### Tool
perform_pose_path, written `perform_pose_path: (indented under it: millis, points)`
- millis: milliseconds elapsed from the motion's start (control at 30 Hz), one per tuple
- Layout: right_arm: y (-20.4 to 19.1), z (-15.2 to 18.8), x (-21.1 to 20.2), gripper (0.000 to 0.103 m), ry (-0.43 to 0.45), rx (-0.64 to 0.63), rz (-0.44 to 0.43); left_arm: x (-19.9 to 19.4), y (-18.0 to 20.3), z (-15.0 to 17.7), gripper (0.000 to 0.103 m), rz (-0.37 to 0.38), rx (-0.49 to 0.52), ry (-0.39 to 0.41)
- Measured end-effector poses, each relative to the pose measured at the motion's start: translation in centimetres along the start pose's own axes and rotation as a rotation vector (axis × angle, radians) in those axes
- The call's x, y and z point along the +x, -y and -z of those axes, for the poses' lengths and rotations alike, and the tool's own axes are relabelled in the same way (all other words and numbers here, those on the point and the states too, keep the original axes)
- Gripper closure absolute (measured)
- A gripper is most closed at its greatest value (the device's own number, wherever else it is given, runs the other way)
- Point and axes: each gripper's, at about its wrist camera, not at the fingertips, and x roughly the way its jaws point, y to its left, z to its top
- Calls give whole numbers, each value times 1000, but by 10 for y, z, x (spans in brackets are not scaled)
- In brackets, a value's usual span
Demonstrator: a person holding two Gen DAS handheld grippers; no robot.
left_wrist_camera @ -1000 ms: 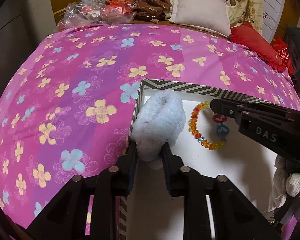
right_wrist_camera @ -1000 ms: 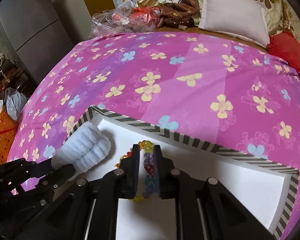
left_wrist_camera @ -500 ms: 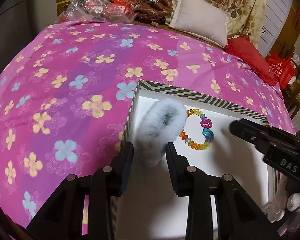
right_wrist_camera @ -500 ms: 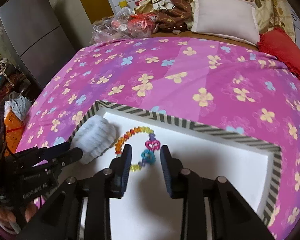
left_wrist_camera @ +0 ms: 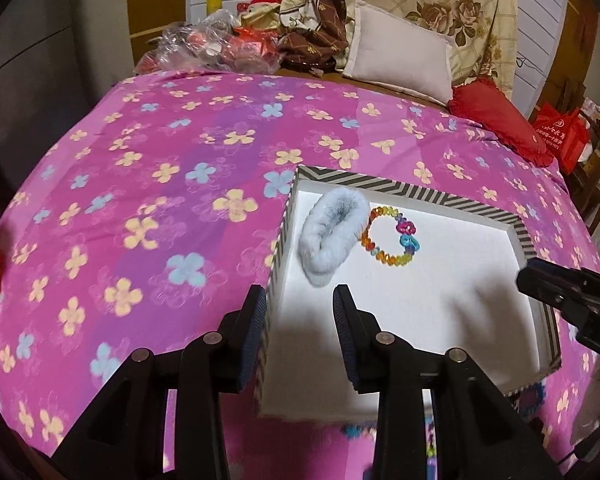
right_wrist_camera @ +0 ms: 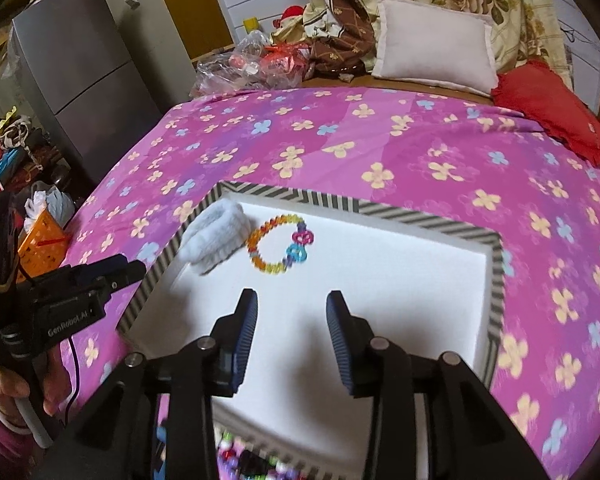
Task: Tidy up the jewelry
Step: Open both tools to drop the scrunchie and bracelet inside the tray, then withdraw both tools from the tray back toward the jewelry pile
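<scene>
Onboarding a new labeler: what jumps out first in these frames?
The pink flowered bedspread fills both views. On it sits a striped-rim box with a white floor, holding a fluffy pale-blue scrunchie in its far left corner and a rainbow bead bracelet just right of it. Both grippers, left and right, hover open over the near part, holding nothing.

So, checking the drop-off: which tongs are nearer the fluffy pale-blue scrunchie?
Left. Left tongs open just short of the fluffy pale-blue scrunchie; right tongs open farther back, behind the beads.
</scene>
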Motion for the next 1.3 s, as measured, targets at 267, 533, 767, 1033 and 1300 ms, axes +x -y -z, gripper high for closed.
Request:
perform_pose_path:
  millis: [267,533,767,1033,1300]
  points:
    - [-4,42,-29,61,2,5,42,-26,6,36,78,-40,51,3]
    - [2,84,-54,60,27,53,72,-46,12,69,78,-62,65,8]
    - [7,115,-72,55,40,83,106,-52,21,95,78,-73,68,7]
    - [0,138,-86,52,44,55,201,-56,27,116,78,-44,51,-11]
    - [8,153,-94,50,43,67,227,-57,26,132,78,2,20,-44]
